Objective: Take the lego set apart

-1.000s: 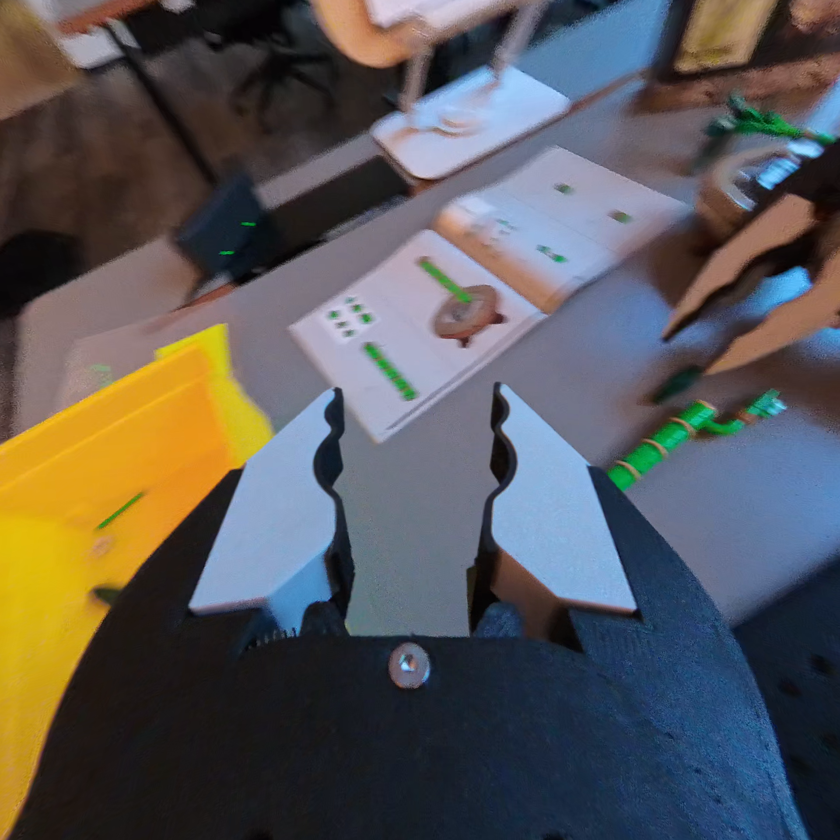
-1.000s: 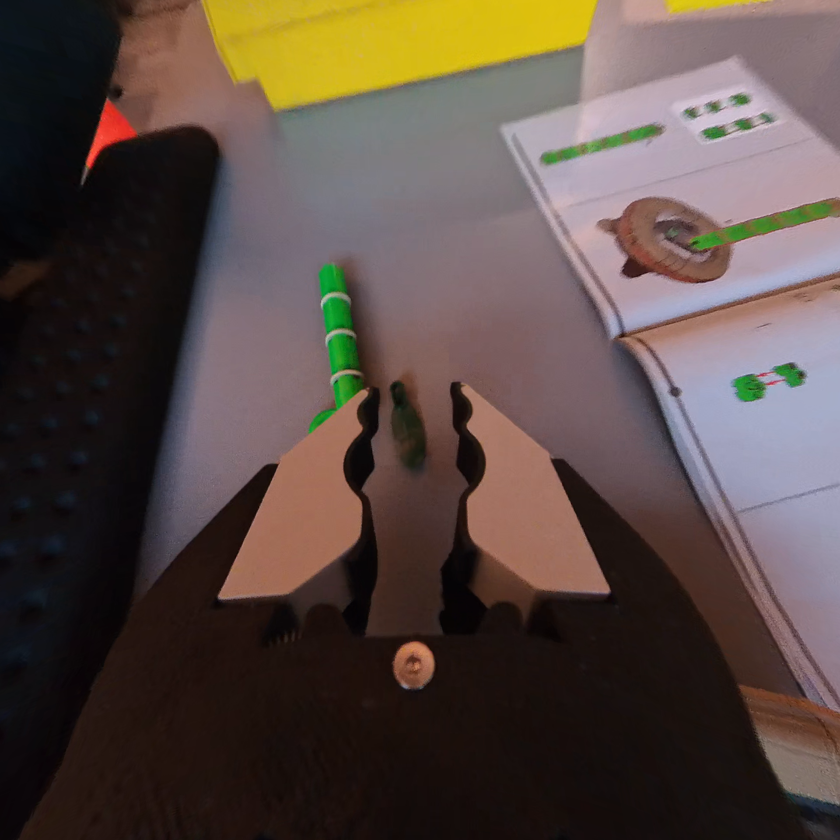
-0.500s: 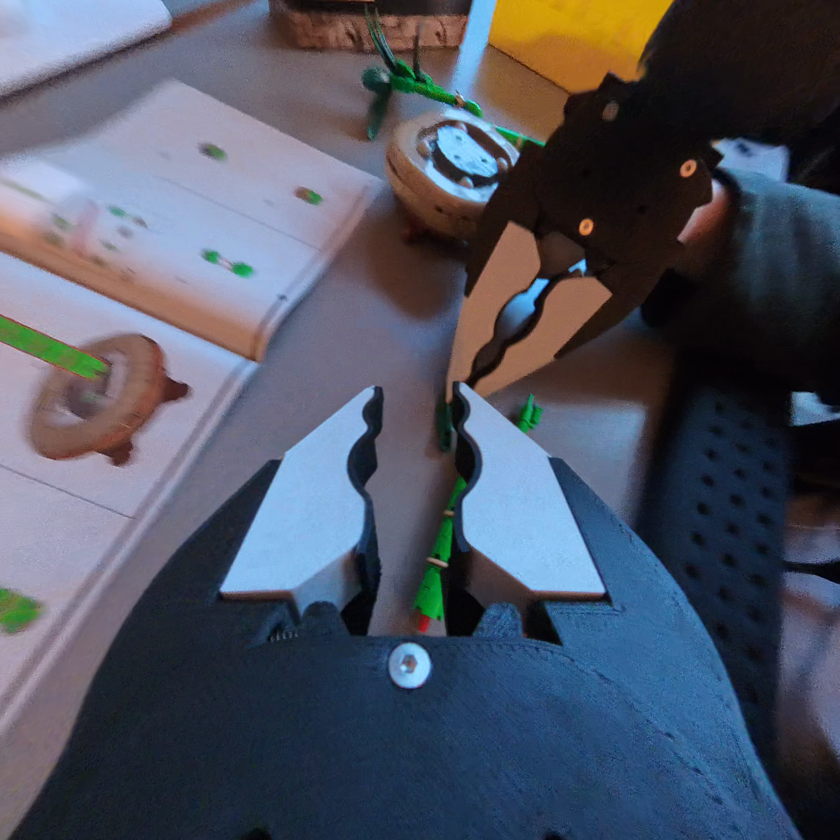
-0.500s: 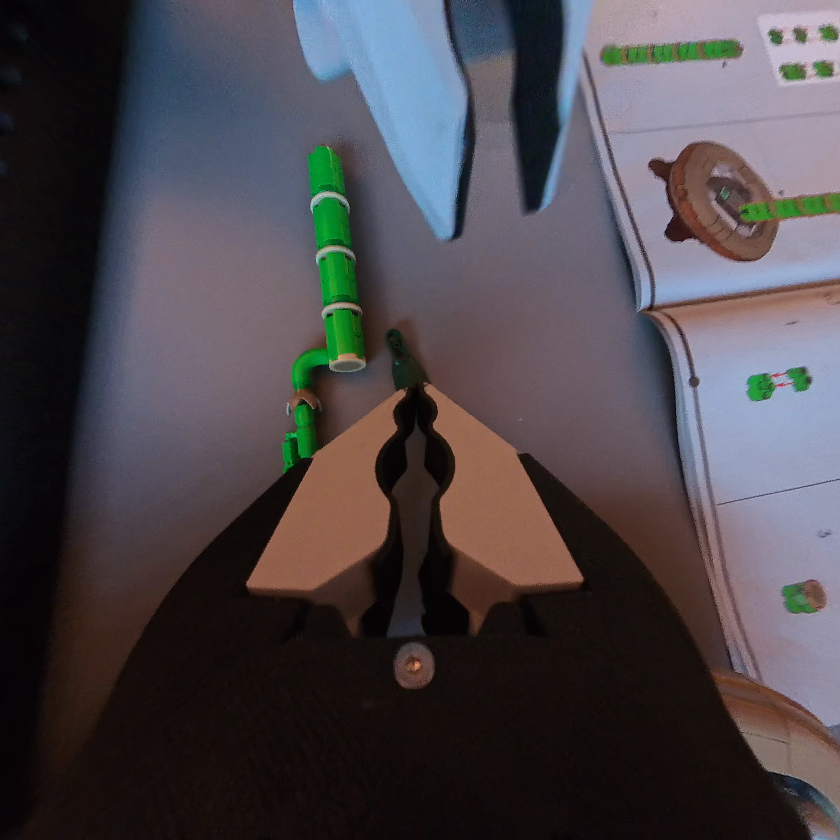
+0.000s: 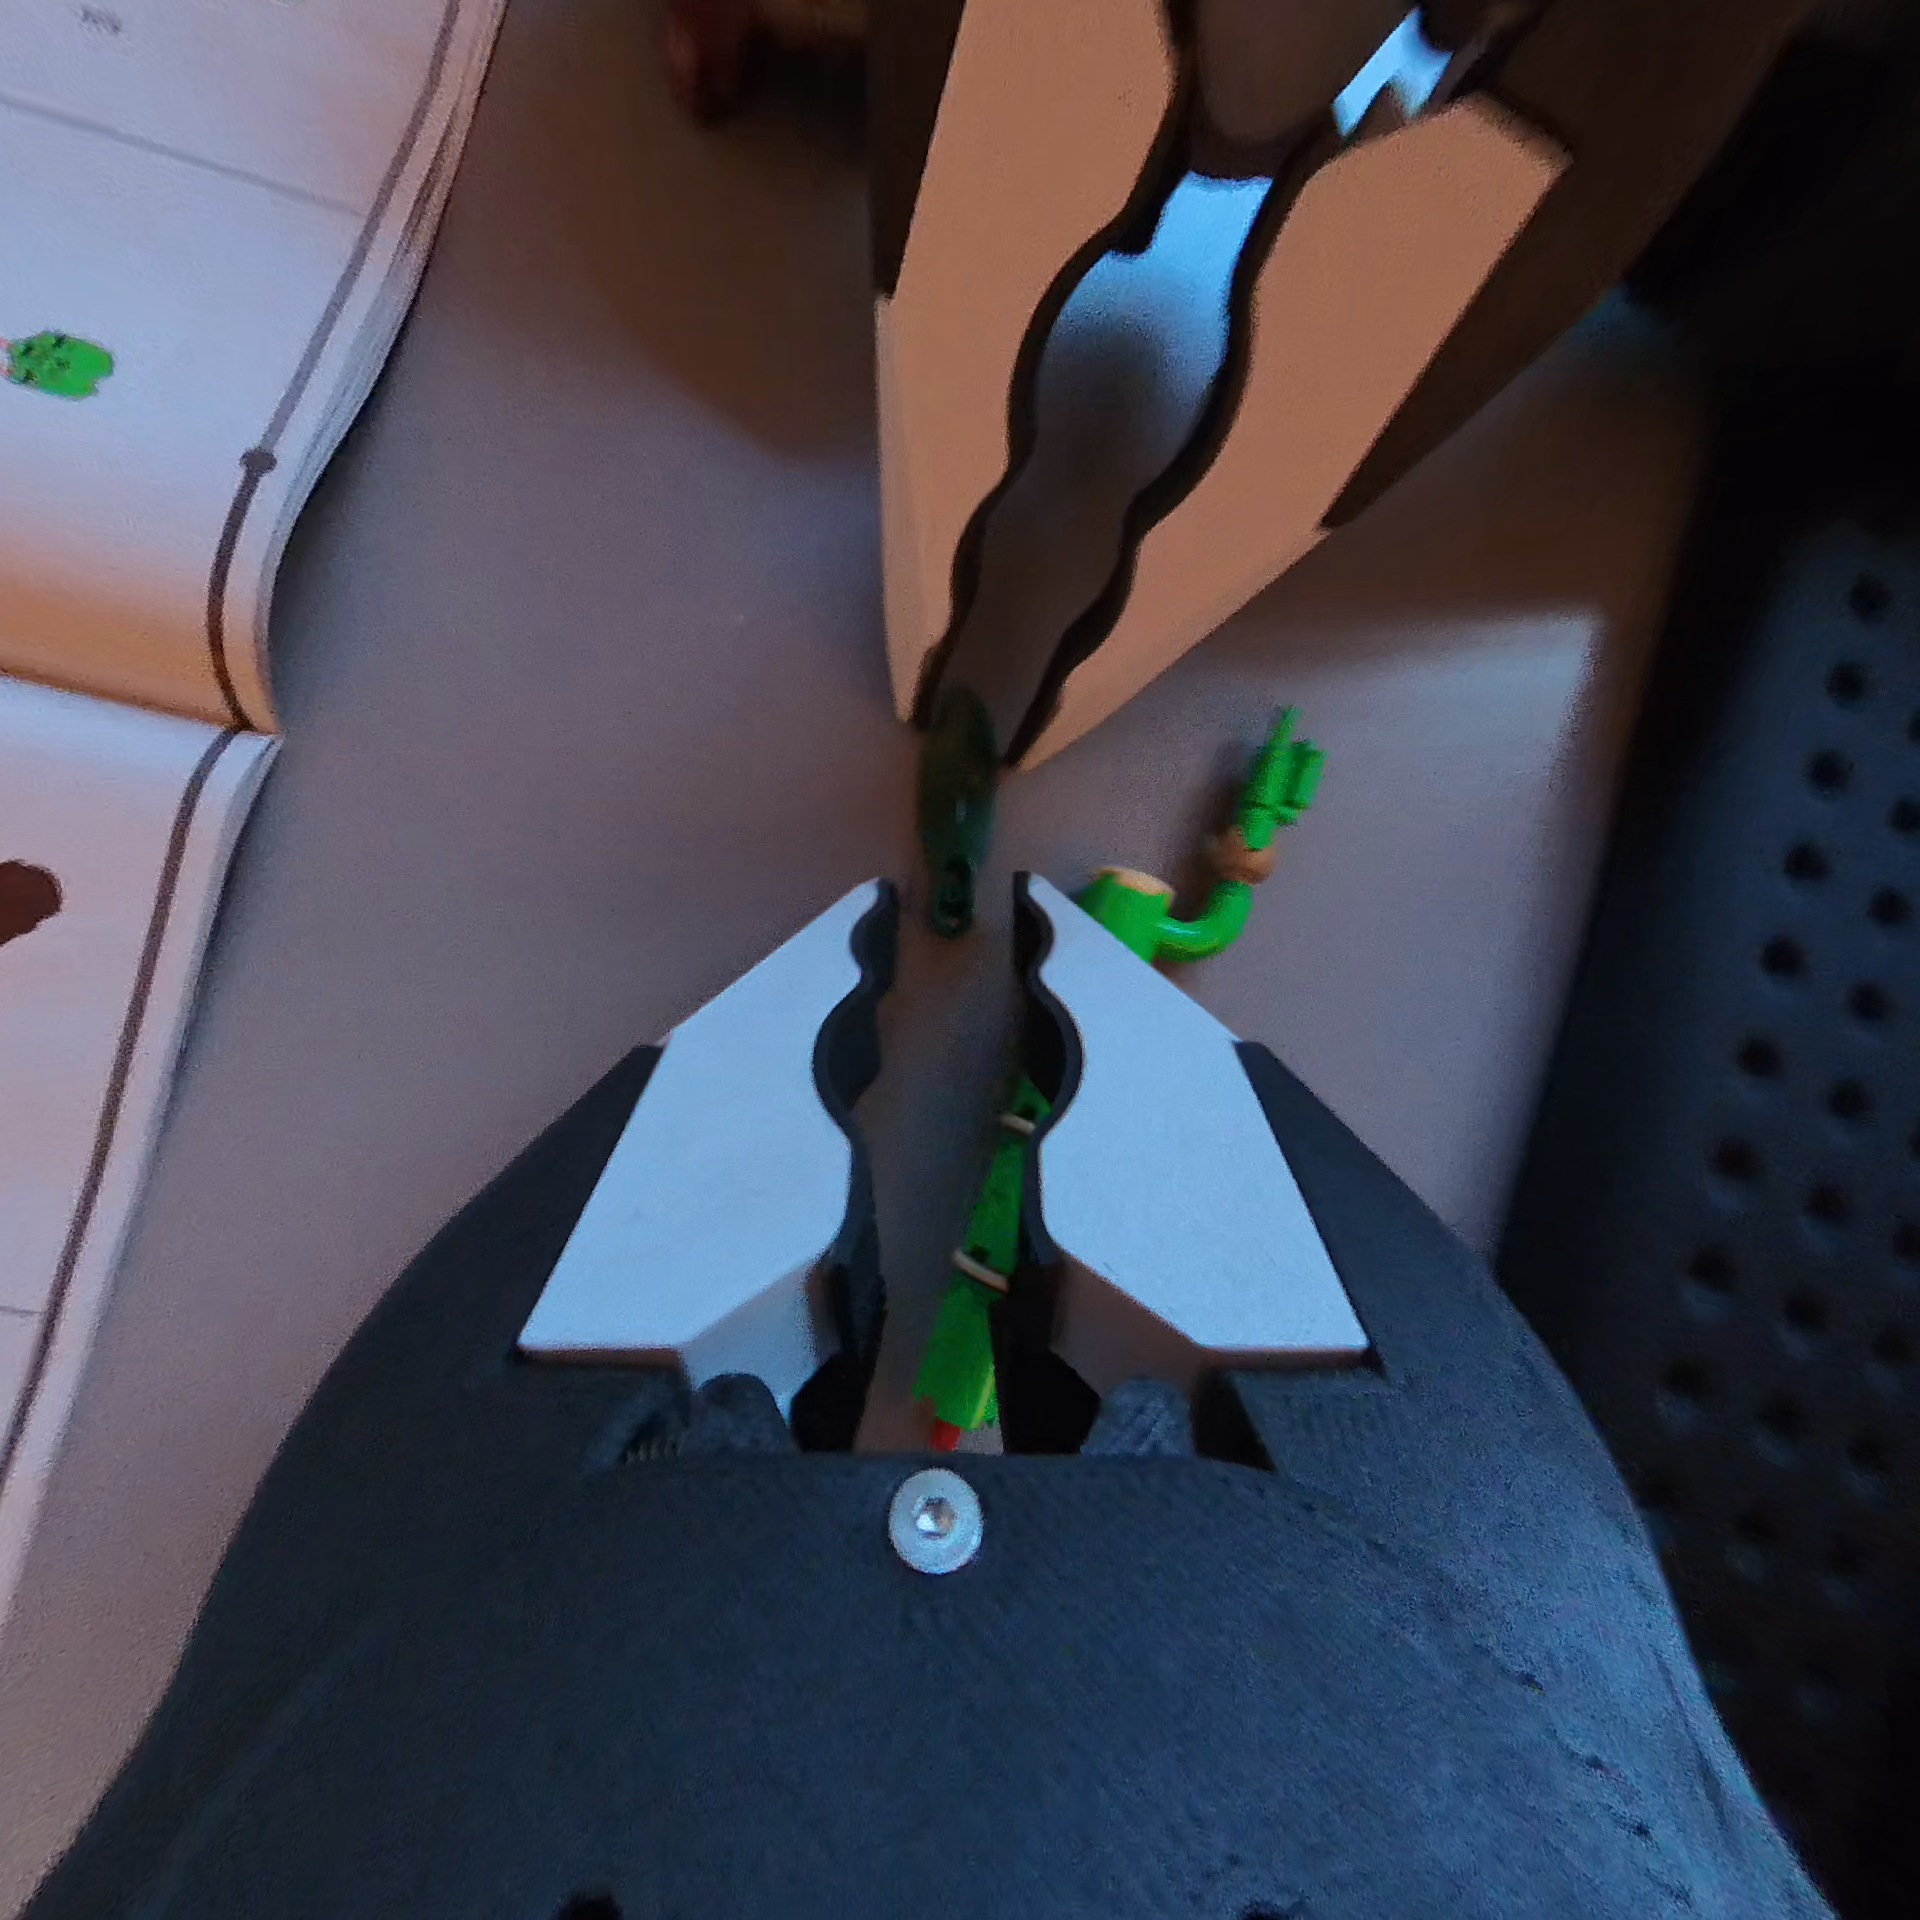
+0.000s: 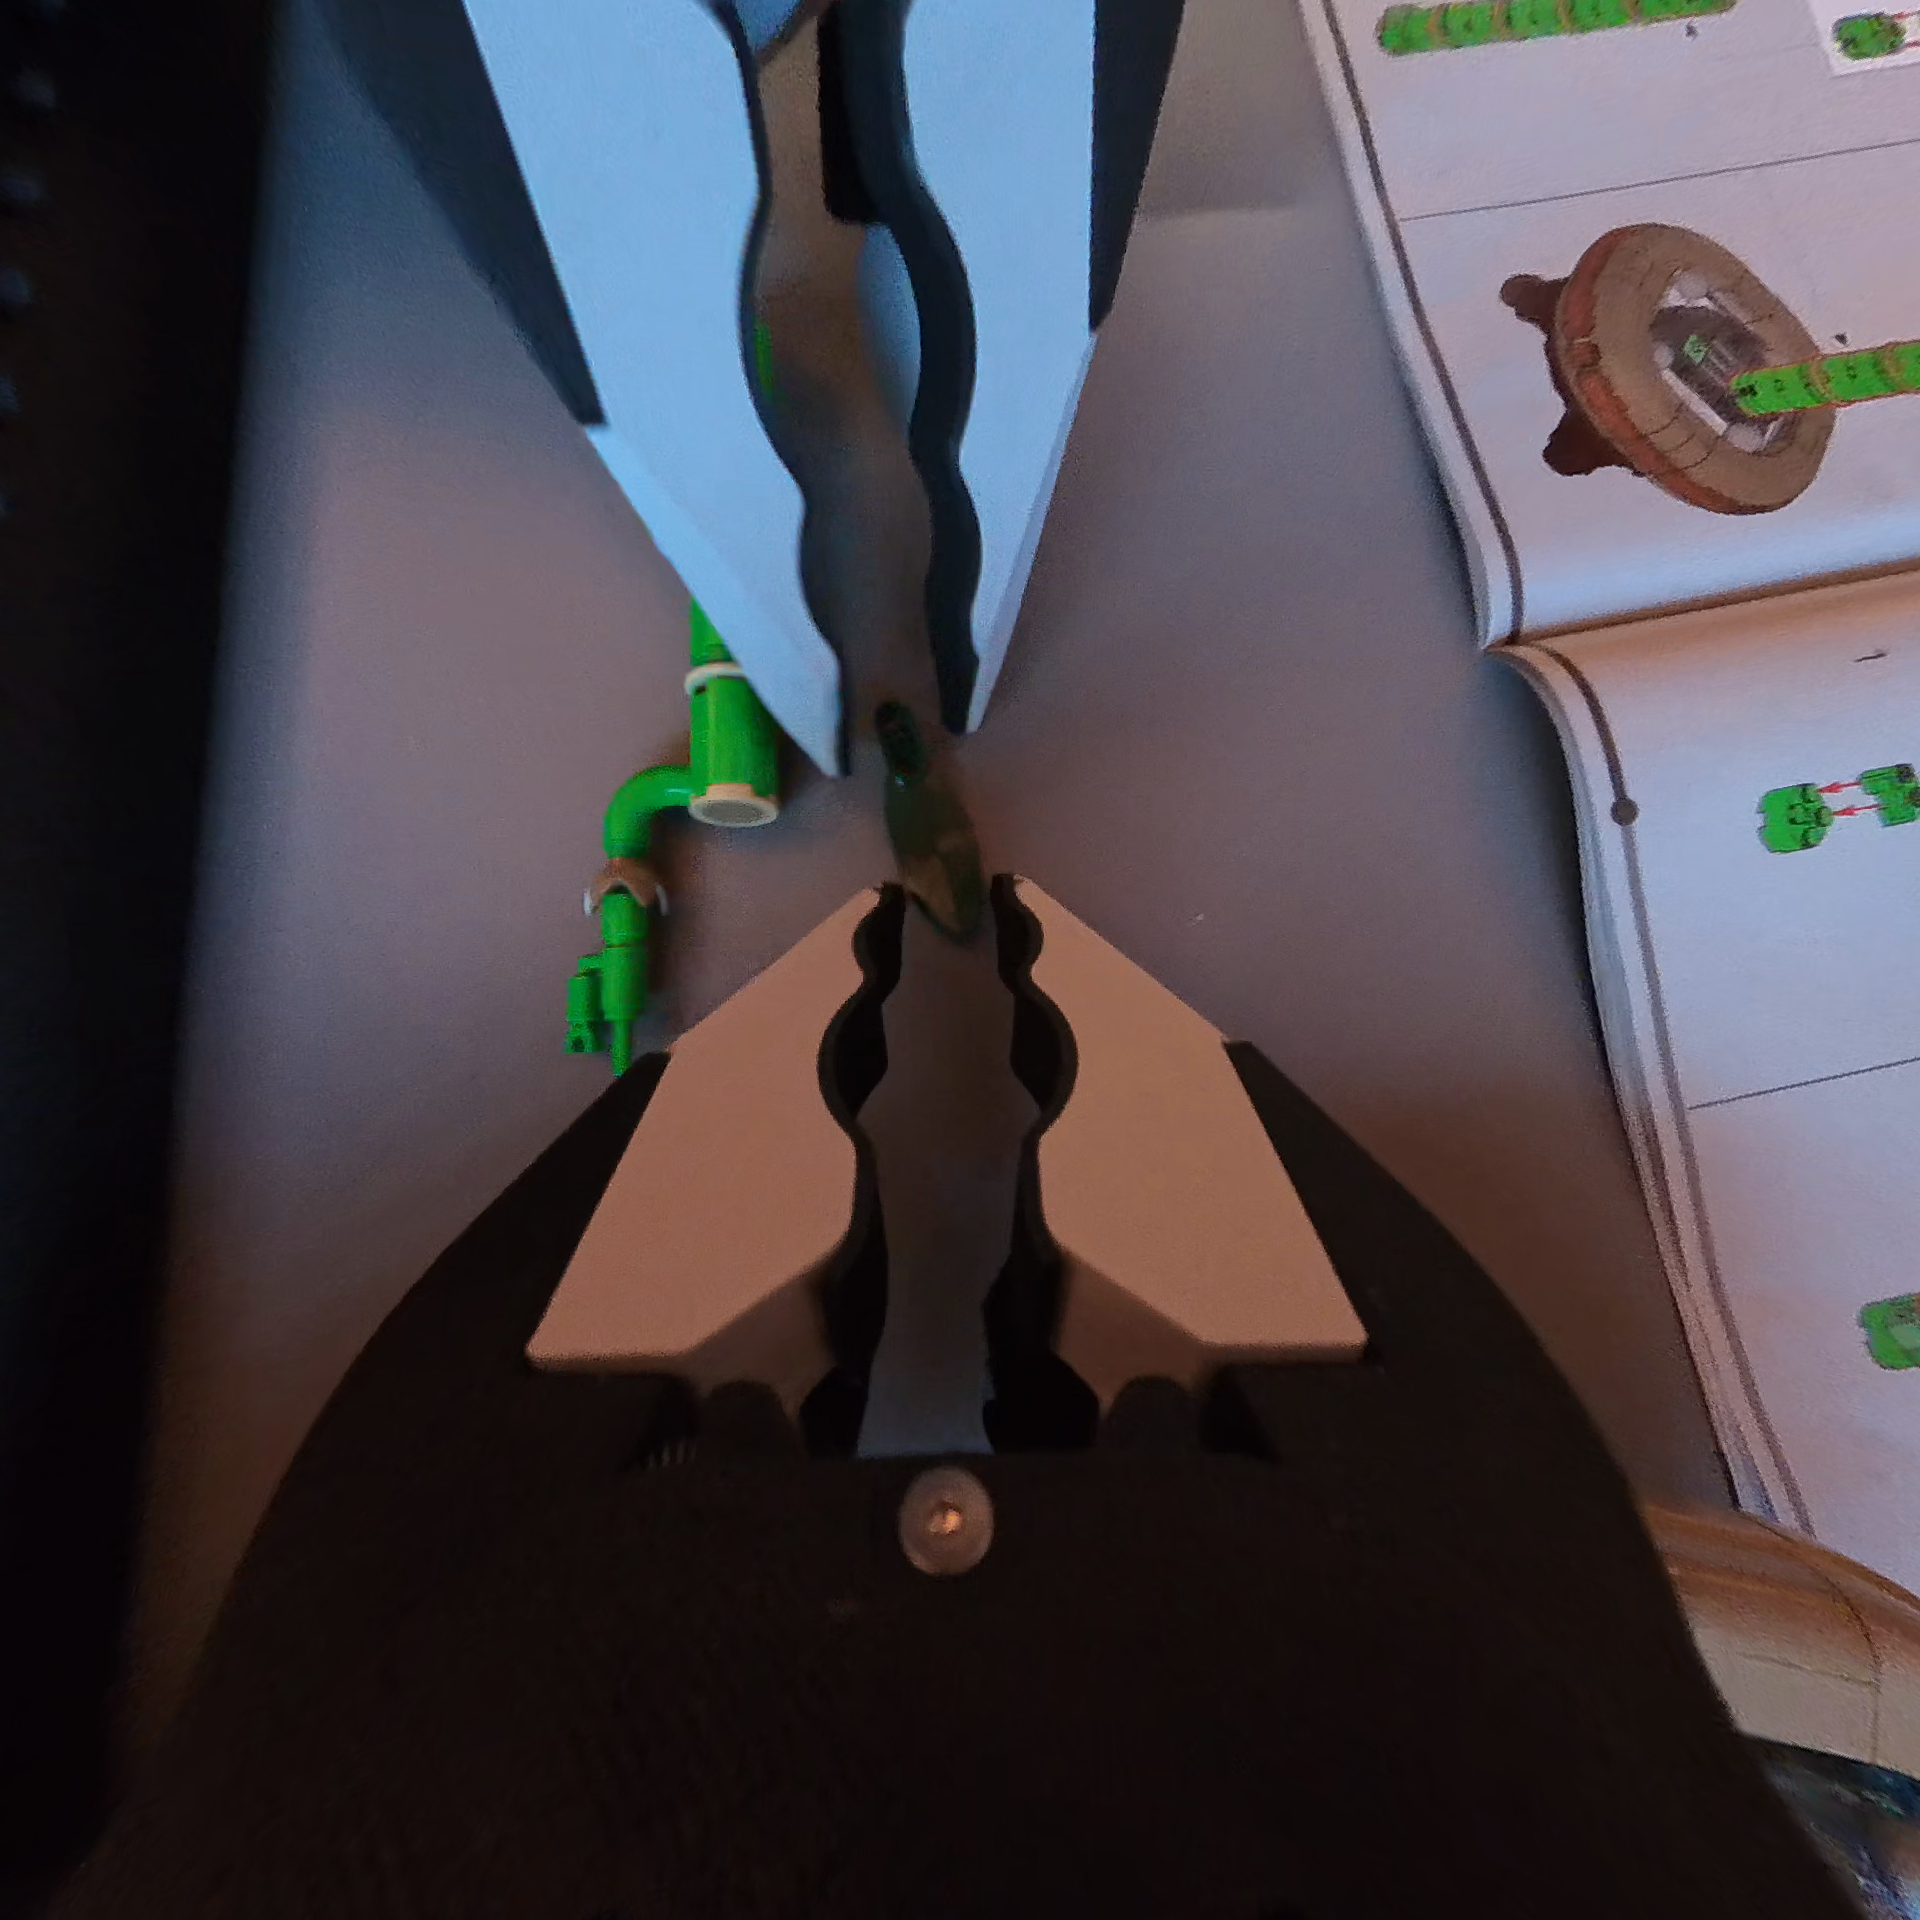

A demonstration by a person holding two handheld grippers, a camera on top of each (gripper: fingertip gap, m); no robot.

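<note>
A small dark green leaf piece point(image 5: 958, 800) lies on the grey table between the two grippers, which meet tip to tip. My left gripper point(image 5: 953, 888) is open by a narrow gap, with the leaf's thin end between its fingertips. My right gripper point(image 6: 943, 888) is open by a narrow gap, with the leaf's wide end point(image 6: 930, 852) between its fingertips. A bright green bamboo stalk with an elbow point(image 6: 727, 743) lies beside the leaf. It runs under my left gripper in the left wrist view point(image 5: 1174, 925).
An open instruction booklet point(image 6: 1714, 675) lies beside the work spot and also shows in the left wrist view point(image 5: 156, 468). A black perforated mat point(image 5: 1766, 1039) borders the other side. A round tan lego base point(image 6: 1829, 1642) sits close to my right gripper's body. Only a small space, under 4 cm, lies between the two pairs of fingers.
My left gripper swung away from the yellow bin and came in over the stalk to the leaf. My right gripper shut at the leaf, then opened a little around its wide end.
</note>
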